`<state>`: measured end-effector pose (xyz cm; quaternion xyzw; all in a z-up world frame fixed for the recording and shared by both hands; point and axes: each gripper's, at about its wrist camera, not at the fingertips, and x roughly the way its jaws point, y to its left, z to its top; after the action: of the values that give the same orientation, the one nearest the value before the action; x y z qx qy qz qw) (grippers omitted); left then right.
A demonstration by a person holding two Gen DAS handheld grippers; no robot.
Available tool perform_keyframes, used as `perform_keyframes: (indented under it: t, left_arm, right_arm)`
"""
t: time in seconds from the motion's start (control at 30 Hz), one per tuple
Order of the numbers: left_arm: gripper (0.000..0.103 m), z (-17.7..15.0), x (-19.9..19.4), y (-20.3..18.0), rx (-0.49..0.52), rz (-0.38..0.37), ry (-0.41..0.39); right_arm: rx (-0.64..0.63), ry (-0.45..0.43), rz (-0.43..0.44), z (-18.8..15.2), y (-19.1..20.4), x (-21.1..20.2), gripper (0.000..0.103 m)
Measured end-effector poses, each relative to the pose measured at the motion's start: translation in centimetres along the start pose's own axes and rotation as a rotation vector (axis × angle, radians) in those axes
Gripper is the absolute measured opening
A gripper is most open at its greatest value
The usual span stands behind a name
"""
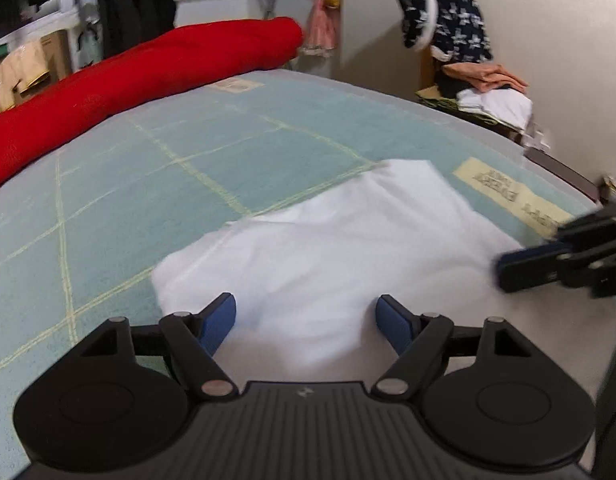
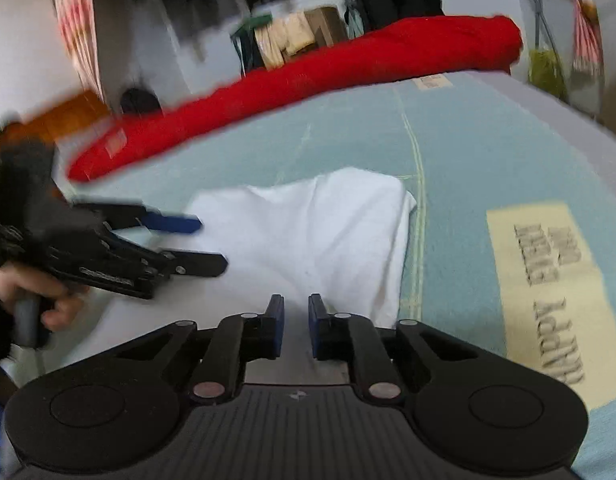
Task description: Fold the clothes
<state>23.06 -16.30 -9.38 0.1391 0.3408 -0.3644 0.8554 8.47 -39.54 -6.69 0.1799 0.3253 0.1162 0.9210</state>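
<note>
- On the pale green bed cover, a white garment lies flat in a partly folded, roughly rectangular shape.
- Judging by this, folding is mid-way or nearly done; any further fold calls for pinching an edge.
- Left gripper hovers over the near edge, fingers spread wide, gripping nothing.
- Right gripper has its fingers nearly together with a small gap, nothing visible between them.

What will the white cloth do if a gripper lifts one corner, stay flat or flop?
The white cloth will probably flop and drape, since it already lies in soft folds. It looks thin, so likely light. On the fuzzy teal blanket it would probably drag and bunch, not slide.
</note>
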Motion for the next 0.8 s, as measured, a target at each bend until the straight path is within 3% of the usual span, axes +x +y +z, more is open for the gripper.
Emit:
perform_keyframes:
  t: [0.07, 0.1, 0.17, 0.27, 0.37, 0.53, 0.67, 0.8]
  left_arm:
    - [0.079, 0.6, -0.4, 0.1, -0.015, 0.004, 0.002]
    - [0.074, 1.0, -0.9, 0.1, -0.018, 0.009, -0.009]
    - [0.074, 1.6, -2.1, 0.0, -0.025, 0.0, -0.05]
    - [0.074, 2.0, -3.4, 0.1, -0.047, -0.084, -0.092]
    - [0.075, 1.9, -3.0, -0.3, -0.033, -0.139, -0.078]
    - [0.08, 1.4, 1.1, 0.3, -0.048, -0.022, 0.032]
    - [0.076, 2.1, 0.2, 0.3, -0.075, -0.023, 0.022]
    - [0.076, 1.5, -2.6, -0.2, -0.069, 0.0, -0.004]
  right_arm:
    - [-0.032, 0.008, -0.008, 0.6, 0.3, 0.9, 0.002]
    - [-0.05, -0.001, -0.011, 1.3, 0.5, 1.0, 0.008]
    - [-0.086, -0.019, -0.017, 2.8, 1.0, 1.3, 0.017]
    - [-0.141, -0.046, -0.026, 5.0, 1.7, 1.6, 0.017]
    - [-0.17, -0.03, -0.031, 6.9, 1.7, 4.0, 0.017]
    - [-0.171, 0.064, -0.12, 7.3, -0.5, 8.7, 0.019]
    - [-0.156, 0.032, -0.086, 7.2, -0.3, 6.1, 0.022]
    - [-0.239, 0.002, 0.058, 5.0, 2.9, 1.8, 0.023]
